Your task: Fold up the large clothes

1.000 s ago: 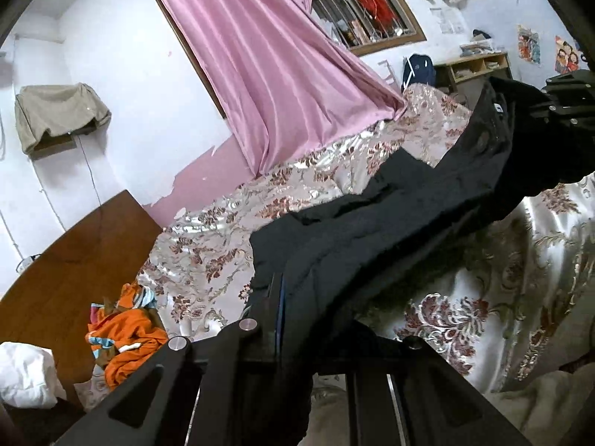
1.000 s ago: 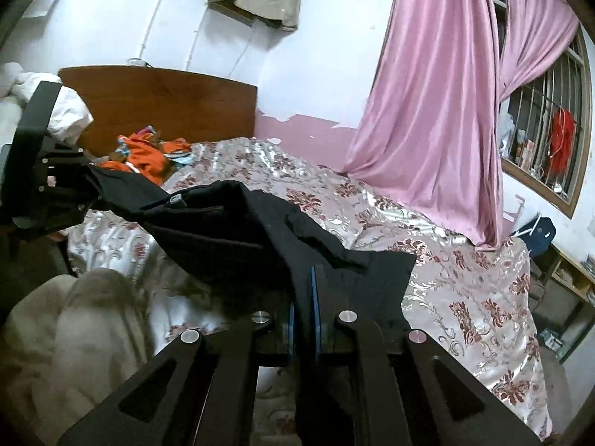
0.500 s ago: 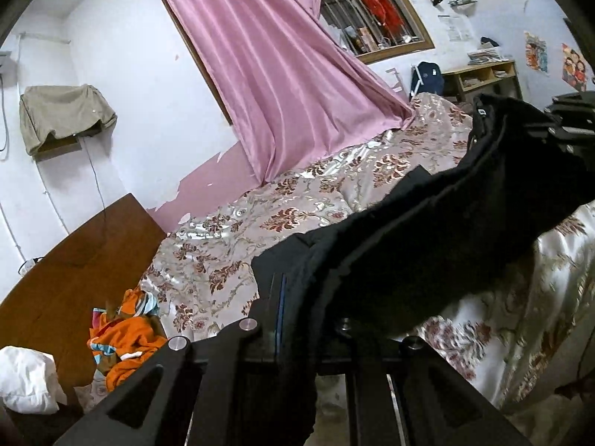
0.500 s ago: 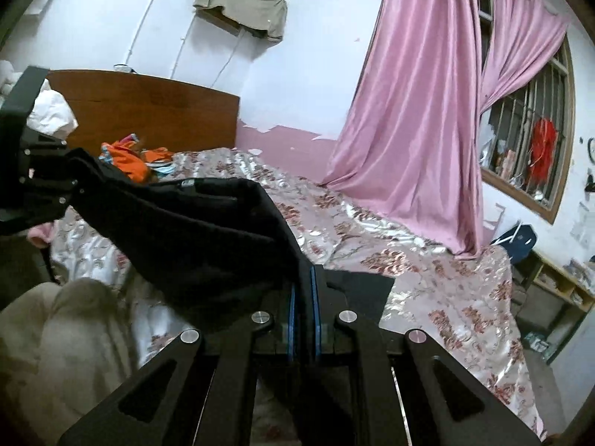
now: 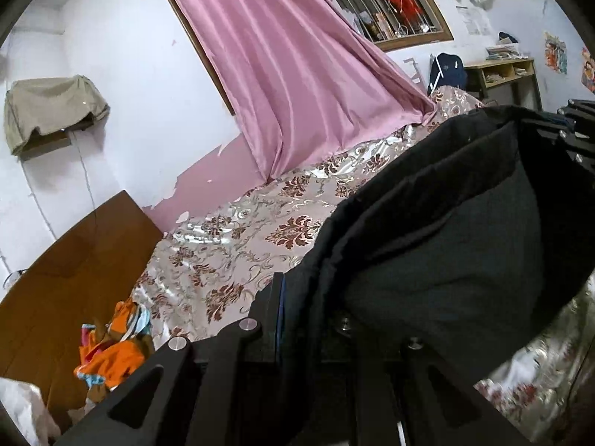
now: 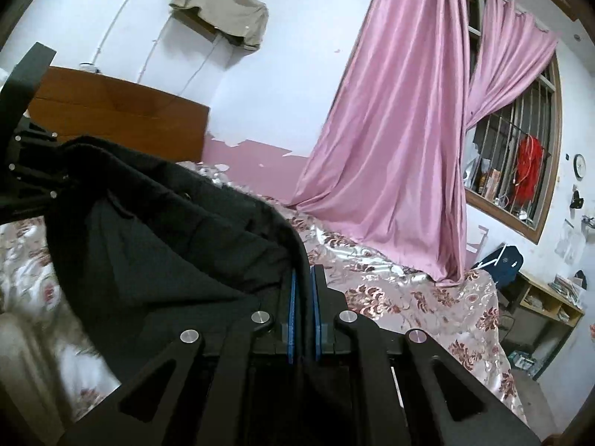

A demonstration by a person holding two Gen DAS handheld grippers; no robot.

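Two grippers, left gripper (image 5: pixel 297 319) and right gripper (image 6: pixel 303 297), stretch black garment (image 6: pixel 167 241) crosswise between them

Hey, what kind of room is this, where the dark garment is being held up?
Most likely a home bedroom: a bed with a floral satin bedspread and wooden headboard, and a pink curtain over a barred window.

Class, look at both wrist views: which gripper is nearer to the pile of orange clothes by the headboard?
Left. The left gripper holds the black garment at the end toward the orange clothes; the right gripper holds the other end, toward the pink curtain.
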